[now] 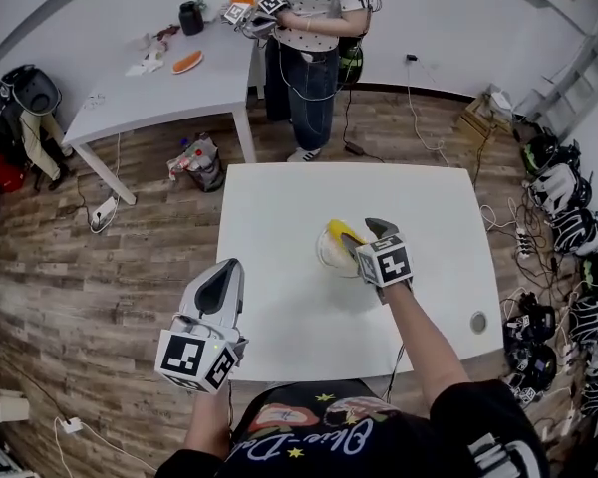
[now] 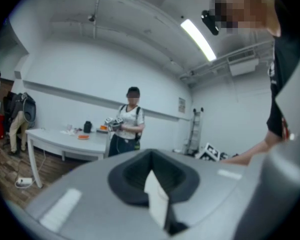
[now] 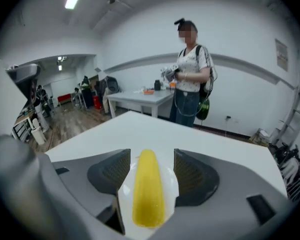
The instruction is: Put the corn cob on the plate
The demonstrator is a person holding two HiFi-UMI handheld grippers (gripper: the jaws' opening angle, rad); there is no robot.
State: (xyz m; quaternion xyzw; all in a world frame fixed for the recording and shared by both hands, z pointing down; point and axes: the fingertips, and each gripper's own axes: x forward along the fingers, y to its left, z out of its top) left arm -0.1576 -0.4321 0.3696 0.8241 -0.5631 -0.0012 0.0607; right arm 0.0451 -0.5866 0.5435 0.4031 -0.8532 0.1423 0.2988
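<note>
The right gripper (image 3: 151, 156) has its 2 jaws spread and released. The corn cob (image 3: 148, 189) lies lengthwise in the gap between them. A strip of white shows on each side of the cob, so neither pad (image 3: 186, 176) touches it. The cob rests on the plate (image 3: 123, 196), its far tip pointing to 12 o'clock in the right gripper view.

From the head view, the plate (image 1: 326, 257) sits near the middle of the white table (image 1: 279, 307), with the cob (image 1: 339, 233) across its upper part and the right gripper (image 1: 364, 233) just over it from 4 o'clock.

The left gripper (image 2: 152, 176) has its jaws clenched together with nothing between them. It hangs at 7 o'clock from the plate, well apart, above the table's near left edge (image 1: 221, 285).

At 12 o'clock beyond the table a person (image 1: 309, 48) stands beside a second table (image 1: 169, 93).
</note>
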